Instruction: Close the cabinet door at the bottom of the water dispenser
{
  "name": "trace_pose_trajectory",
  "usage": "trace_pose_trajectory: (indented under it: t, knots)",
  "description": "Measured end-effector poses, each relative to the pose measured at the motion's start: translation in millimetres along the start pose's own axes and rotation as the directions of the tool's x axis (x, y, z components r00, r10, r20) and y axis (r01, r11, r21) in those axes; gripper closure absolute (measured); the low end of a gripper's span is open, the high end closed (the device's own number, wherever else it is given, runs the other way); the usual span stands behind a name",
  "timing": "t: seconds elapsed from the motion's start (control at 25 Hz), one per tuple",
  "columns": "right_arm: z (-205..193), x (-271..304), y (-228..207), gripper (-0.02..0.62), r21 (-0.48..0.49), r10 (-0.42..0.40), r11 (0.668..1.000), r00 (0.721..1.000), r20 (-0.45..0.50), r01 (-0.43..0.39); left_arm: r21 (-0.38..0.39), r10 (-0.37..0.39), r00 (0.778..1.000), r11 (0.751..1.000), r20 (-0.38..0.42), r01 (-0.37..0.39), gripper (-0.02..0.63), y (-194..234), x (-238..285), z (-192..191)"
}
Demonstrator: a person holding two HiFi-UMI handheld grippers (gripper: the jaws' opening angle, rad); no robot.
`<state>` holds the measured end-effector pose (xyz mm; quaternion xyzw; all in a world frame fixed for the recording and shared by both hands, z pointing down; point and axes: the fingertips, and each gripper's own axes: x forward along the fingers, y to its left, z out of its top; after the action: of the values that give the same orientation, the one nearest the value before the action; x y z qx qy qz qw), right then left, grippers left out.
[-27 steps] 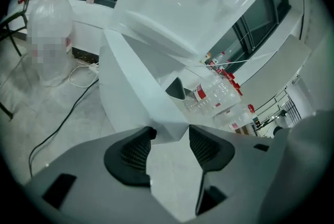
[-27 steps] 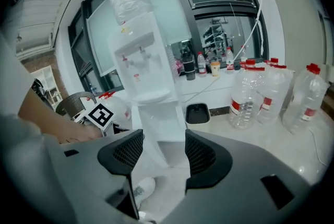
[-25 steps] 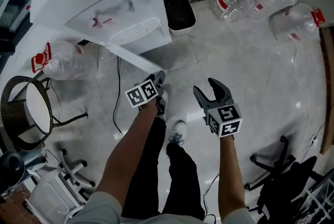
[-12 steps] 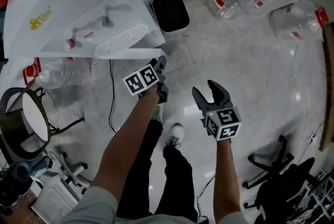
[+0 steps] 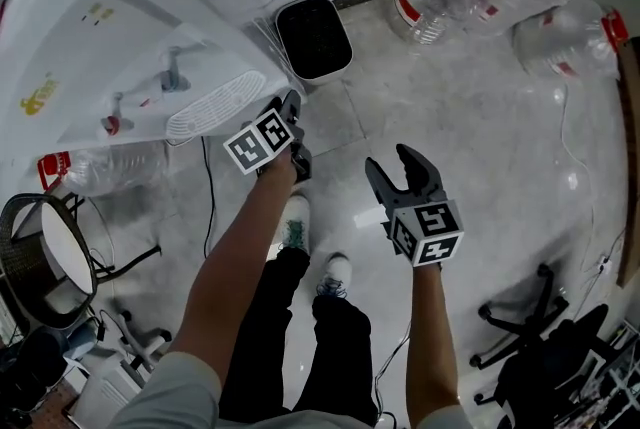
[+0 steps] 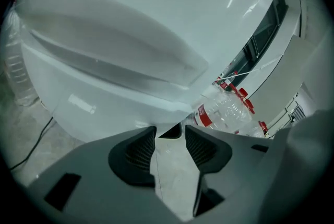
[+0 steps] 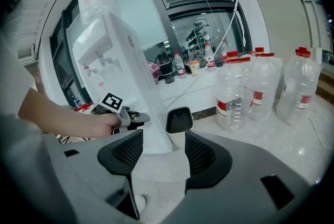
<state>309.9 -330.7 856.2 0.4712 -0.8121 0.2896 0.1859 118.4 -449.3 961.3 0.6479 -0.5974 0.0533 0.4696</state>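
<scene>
Your left gripper point(image 6: 169, 130) points at the cabinet door point(image 6: 104, 113), low on the water dispenser point(image 5: 120, 47) at far left. Its jaws are apart and have just been closing, with only floor between the pads. It looks set to push, not grab. The door looks about flush, but I can't tell if it's latched. Your right gripper point(image 5: 392, 164) is open and empty, parked near and right, out of the way.

The drip tray point(image 5: 215, 107) overhangs your left gripper, and the black bin point(image 5: 313, 37) sits just right of the dispenser. A cable point(image 5: 208, 207) trails on the floor to the left. There's open floor on the right up to the bottles point(image 5: 430, 2).
</scene>
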Motion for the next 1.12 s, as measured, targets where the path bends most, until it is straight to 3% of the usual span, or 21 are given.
trace_pose_trajectory:
  t: [0.2,0.32,0.6,0.72,0.92,1.12]
  knots:
    - [0.4,-0.2,-4.0,0.319,-0.008,-0.007,1.0,1.0,-0.003,0.007,0.076,0.014,1.0,0.997,0.022,-0.016,0.405,7.0,4.7,10.1]
    - [2.4,-7.4,-6.2,0.321,0.005,-0.021,1.0,1.0,-0.002,0.021,0.17,0.005,1.0,0.985,0.014,-0.008,0.407,3.5,-1.7,7.8]
    - [35.3,-58.5,19.3,0.331,-0.02,-0.048,0.999,0.999,-0.006,0.048,0.312,-0.107,0.993,0.943,-0.041,0.115,0.489,-32.1,-84.1,2.1]
    - [67.5,-98.6,37.9,0.371,-0.059,-0.063,0.996,0.998,0.015,0.063,0.383,-0.143,0.988,0.911,-0.052,0.152,0.548,-52.6,-142.4,17.6]
    - [136.9,-168.3,80.1,0.545,-0.11,-0.097,0.989,0.994,0.048,0.102,0.523,-0.168,0.984,0.835,-0.052,0.17,0.577,-86.8,-259.6,66.6]
    - [216.8,-229.8,140.9,0.568,-0.169,-0.044,0.983,0.992,0.122,0.064,0.656,-0.189,0.982,0.739,-0.011,0.15,0.578,-122.1,-377.5,126.9]
